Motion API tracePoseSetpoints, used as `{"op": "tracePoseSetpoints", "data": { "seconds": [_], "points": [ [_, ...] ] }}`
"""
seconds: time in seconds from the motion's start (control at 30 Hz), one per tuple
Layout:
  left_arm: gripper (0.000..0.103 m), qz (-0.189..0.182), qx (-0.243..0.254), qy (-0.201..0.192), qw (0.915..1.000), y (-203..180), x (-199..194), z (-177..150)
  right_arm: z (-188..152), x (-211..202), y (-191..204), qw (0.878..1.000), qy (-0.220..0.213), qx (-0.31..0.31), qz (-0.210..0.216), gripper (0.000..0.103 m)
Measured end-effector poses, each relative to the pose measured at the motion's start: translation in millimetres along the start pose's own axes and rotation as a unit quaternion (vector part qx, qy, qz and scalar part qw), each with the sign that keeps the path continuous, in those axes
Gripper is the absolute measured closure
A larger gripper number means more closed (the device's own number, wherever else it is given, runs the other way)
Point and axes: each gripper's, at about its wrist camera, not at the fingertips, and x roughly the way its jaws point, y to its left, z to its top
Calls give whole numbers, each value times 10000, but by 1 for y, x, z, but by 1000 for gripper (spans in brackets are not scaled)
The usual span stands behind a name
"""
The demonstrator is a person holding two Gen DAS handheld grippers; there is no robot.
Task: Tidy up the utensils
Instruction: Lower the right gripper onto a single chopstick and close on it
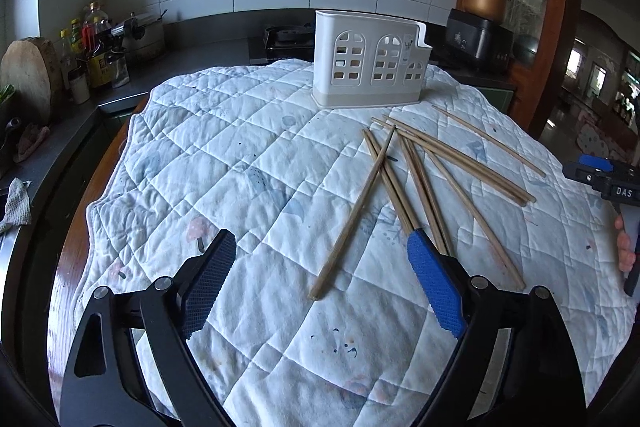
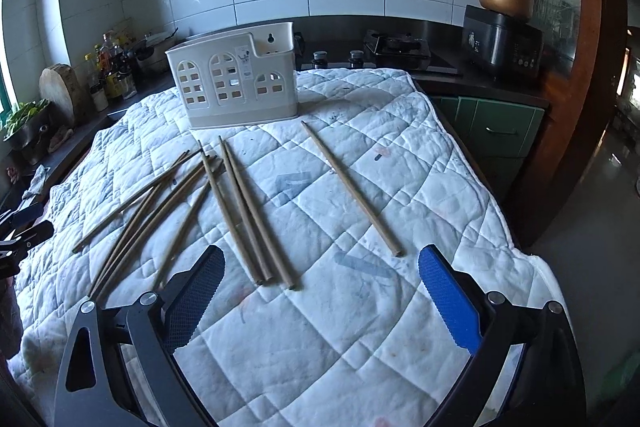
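Holder [image 2: 234,83] upright (contents unseen), chopsticks [image 2: 240,211] loose on quilt [image 2: 360,327], both tools apart.

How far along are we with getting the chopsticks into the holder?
Nothing looks done yet: the white holder stands upright at the far side of the quilted cloth, with nothing sticking out of its top. In hand: nothing. The left gripper and the right gripper are both open and empty above the cloth. Left: all the chopsticks, including the lone chopstick lying apart, still need picking up.
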Motion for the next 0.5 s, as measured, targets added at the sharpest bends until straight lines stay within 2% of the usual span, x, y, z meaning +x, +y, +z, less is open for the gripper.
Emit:
{"op": "tracePoseSetpoints", "data": {
  "seconds": [0.07,0.13,0.27,0.33,0.5],
  "points": [
    [20,-25,23,43,10000,0,4,1,5,13,-8,9999,126,8,79,20],
    [22,-51,37,68,10000,0,8,2,10,27,-16,9996,259,38,101,22],
    [27,-127,57,161,9998,1,17,4,19,50,-22,9988,441,-66,183,34],
    [36,-273,24,243,9993,4,22,5,22,60,-24,9983,516,-170,212,42],
    [48,-505,15,354,9981,5,32,5,26,80,-29,9970,686,-303,216,59]
  ]
}}
